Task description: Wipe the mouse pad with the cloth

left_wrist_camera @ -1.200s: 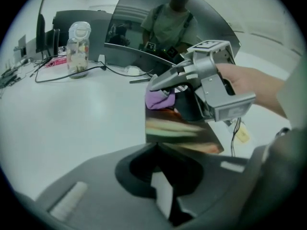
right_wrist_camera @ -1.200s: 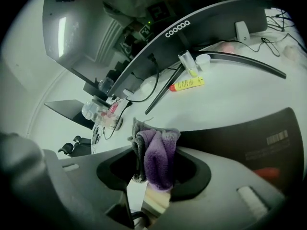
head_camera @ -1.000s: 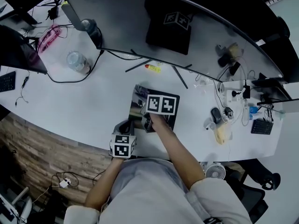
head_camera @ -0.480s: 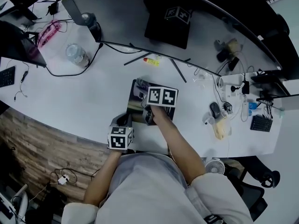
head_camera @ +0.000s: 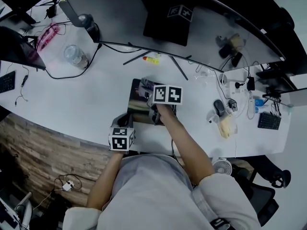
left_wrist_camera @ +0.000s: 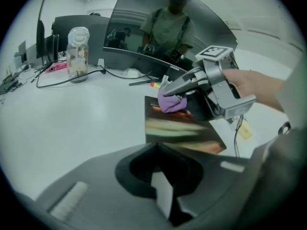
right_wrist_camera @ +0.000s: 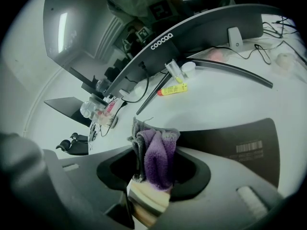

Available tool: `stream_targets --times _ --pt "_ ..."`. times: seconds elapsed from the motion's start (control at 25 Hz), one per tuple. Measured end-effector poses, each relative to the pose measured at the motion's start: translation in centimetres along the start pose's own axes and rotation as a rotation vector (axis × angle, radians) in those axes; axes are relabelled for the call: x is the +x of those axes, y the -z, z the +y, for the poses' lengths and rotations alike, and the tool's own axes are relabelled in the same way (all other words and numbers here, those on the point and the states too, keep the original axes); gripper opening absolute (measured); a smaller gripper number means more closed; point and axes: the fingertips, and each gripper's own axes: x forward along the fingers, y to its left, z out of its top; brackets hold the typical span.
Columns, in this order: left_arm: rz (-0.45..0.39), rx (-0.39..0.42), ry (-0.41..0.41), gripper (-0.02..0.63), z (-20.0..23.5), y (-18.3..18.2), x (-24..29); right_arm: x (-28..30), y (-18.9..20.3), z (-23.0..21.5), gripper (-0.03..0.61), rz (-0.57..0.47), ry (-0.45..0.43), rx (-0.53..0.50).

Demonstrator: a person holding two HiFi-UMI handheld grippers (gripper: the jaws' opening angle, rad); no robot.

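The mouse pad (head_camera: pixel 138 104) lies flat on the white desk near its front edge; it is a dark printed rectangle (left_wrist_camera: pixel 184 128). My right gripper (head_camera: pixel 148 90) is shut on a purple and grey cloth (right_wrist_camera: pixel 156 157), which rests on the far left part of the pad (right_wrist_camera: pixel 230 138). From the left gripper view the cloth (left_wrist_camera: pixel 171 102) shows bunched at the right gripper's (left_wrist_camera: pixel 169 91) tips. My left gripper (head_camera: pixel 125 122) hovers at the pad's near left corner, with its jaws (left_wrist_camera: pixel 163 195) shut and nothing between them.
A wide curved monitor (head_camera: pixel 192 28) spans the back of the desk, with its stand legs just behind the pad. A clear jar (head_camera: pixel 76 56) and cables sit far left; a yellow tube (head_camera: pixel 152 59) lies behind the pad; a mouse (head_camera: pixel 218 107) is to the right.
The right gripper has slid the cloth a little toward the pad's far edge. The left gripper has stayed at the near corner.
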Motion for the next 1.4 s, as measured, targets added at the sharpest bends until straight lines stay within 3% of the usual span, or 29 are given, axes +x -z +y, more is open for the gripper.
stream_targets --times 1.4 --pt "-0.017 0.017 -0.032 0.000 -0.7 0.2 0.1 -5.9 0.7 -7.2 0.192 0.007 0.013 0.060"
